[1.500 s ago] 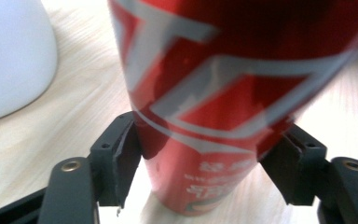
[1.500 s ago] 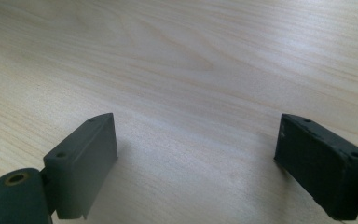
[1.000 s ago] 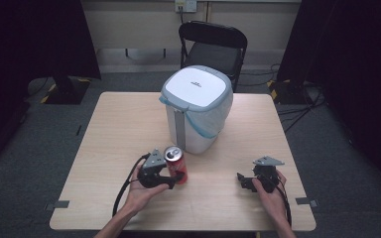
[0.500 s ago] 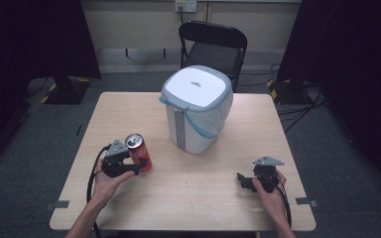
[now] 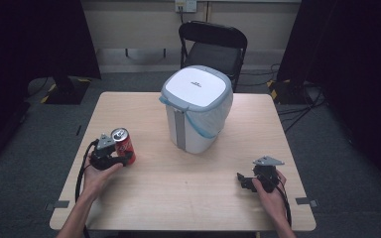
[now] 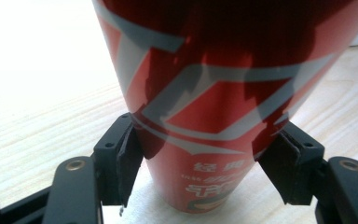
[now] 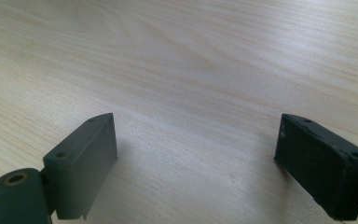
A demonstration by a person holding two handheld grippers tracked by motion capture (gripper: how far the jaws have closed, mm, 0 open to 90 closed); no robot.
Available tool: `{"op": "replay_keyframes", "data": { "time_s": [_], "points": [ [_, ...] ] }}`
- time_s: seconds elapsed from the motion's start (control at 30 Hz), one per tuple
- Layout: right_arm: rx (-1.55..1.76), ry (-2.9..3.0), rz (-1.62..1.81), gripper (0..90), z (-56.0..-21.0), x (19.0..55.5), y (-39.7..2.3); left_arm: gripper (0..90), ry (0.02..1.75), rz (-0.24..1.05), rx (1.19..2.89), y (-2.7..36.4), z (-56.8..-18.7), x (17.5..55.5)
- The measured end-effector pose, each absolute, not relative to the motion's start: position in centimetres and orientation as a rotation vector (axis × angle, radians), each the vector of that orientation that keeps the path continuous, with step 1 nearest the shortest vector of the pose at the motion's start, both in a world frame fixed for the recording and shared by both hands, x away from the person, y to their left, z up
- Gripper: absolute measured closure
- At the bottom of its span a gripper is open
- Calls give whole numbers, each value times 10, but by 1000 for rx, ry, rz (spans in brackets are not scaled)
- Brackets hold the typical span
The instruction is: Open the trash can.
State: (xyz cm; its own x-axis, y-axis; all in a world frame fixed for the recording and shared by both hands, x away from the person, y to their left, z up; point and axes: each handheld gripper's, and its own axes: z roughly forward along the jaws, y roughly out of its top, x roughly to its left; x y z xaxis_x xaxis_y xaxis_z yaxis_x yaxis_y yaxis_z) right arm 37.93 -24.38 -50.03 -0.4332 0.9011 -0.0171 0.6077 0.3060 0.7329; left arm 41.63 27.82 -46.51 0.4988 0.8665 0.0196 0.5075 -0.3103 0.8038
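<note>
Red can [image 6: 205, 116], white Chinese lettering, gripped by left tool [image 6: 200, 158]

room: dim, dark curtains both sides, floor grey and murky
tabletop [image 5: 188, 198]: evenly lit from above, pale wood bright against the dark surround
bin [image 5: 194, 106]: white lid brightest spot in the high view, mild glare, soft shadow on the wood at its base
high view: soft overall, fine detail low, small things slightly fuzzy
left gripper view: upper left of wood blown out to white; can [image 6: 223, 93] very close, dark reflections across its red surface, print near the bottom legible but soft
left claw [image 6: 200, 172]: pads dark, edges fairly sharp
right gripper view: even warm light, wood grain clear mid-frame, softer toward the top
right claw [image 7: 196, 163]: faint soft shadows on the wood beside each pad, near parts blurred
</note>
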Motion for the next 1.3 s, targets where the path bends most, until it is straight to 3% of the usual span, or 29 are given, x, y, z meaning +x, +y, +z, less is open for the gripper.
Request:
{"op": "replay_keyframes", "data": {
  "time_s": [0.17, 0.33, 0.57, 0.63, 0.87, 1.03, 1.3],
  "points": [
    [1342, 2151, 925, 111, -500, 379, -244, 327, 1137, 639, 1996, 280, -471, 420],
    [1344, 2151, 925, 111, -500, 379, -244, 329, 1164, 598, 1983, 282, -472, 420],
    [1343, 2151, 924, 112, -500, 379, -244, 182, 1201, 495, 1941, 293, -474, 414],
    [1343, 2150, 924, 112, -500, 379, -244, 177, 1201, 494, 1936, 295, -474, 411],
    [1346, 2147, 919, 117, -500, 379, -243, 273, 1219, 491, 1935, 302, -470, 384],
    [1327, 2179, 915, 170, -496, 381, -234, 370, 1175, 476, 1892, 299, -457, 365],
    [1281, 2182, 965, 214, -483, 400, -223, 394, 989, 426, 1944, 241, -439, 351]
  ]
}}
